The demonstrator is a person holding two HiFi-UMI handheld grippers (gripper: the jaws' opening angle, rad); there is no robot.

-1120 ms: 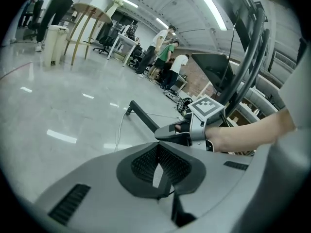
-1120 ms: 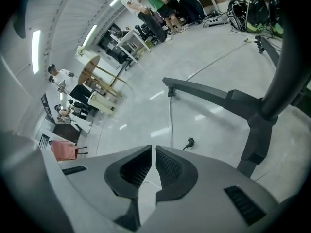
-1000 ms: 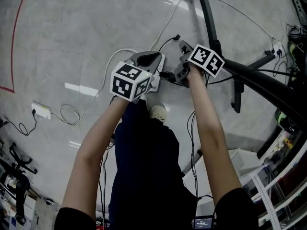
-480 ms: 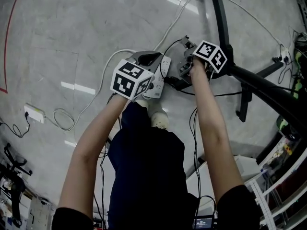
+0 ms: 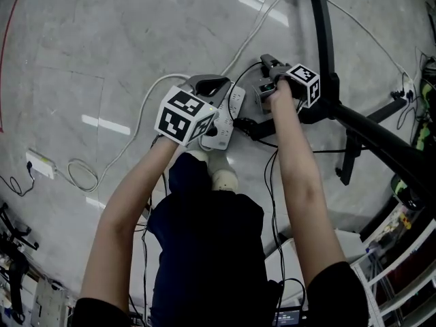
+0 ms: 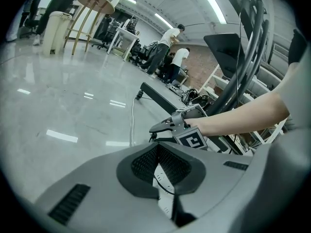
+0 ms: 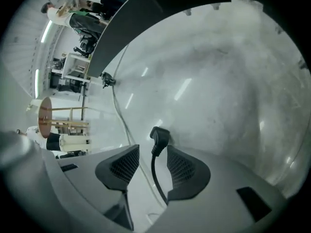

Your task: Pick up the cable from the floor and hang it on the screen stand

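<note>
Both grippers are held low over the grey floor (image 5: 102,46), just left of the black screen stand (image 5: 325,53). The right gripper (image 7: 153,154) has just been opened wide, and the black cable (image 7: 153,171) lies loose between its jaws, plug at the far end. The left gripper (image 6: 156,147) is closed at its tips above a white power strip (image 5: 228,111).

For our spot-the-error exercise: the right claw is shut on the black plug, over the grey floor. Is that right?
No. The right gripper view shows the right claw open, its jaws having just been opening; the black plug sits between them, over the grey floor.
</note>
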